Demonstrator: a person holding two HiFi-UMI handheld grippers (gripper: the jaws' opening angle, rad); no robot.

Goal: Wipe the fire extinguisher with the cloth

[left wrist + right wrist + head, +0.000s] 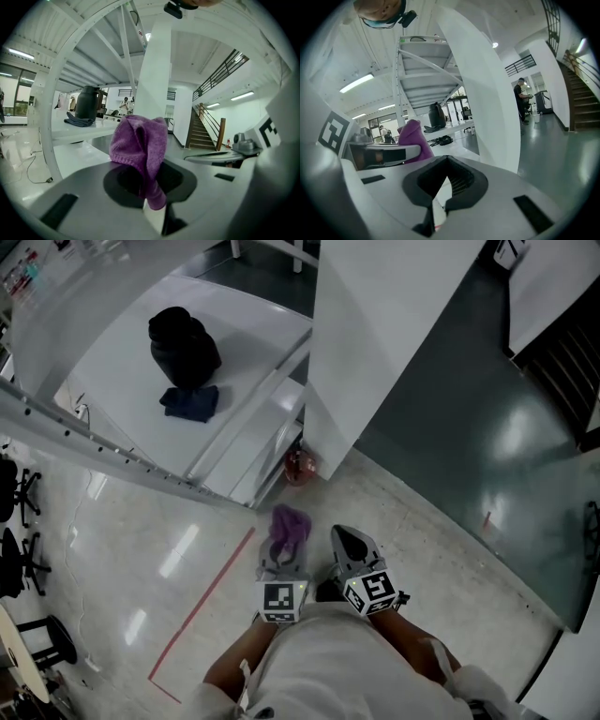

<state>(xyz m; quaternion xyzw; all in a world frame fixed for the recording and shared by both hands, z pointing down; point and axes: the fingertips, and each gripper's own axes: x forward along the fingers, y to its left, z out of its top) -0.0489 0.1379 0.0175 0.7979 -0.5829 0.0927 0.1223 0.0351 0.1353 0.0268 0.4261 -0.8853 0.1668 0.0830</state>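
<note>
Person's torso (323,667) is seen at the bottom edge of the head view. Both grippers are held just in front of it, side by side above the floor (422,549).

Left gripper (281,557): jaws are set narrow and clamped on the cloth (292,524). The cloth is purple, pinched at its lower end and bunched up above the tips. In the left gripper view the cloth (140,145) is seen filling the gap between the pads.

Right gripper (349,542): jaws are drawn together at the tips, and nothing is held between them.

Extinguisher (300,466), small and red, is found on the floor at the foot of a white pillar (375,343), beside the table's near corner. It is well apart from the cloth and from both grippers. Its detail cannot be made out.

Table (112,390), white: a black jug (183,348) is set near the middle. A dark rag (190,402) is laid against the jug's base on the side towards the near edge.

A red line (202,606) is marked on the floor left of the grippers.
</note>
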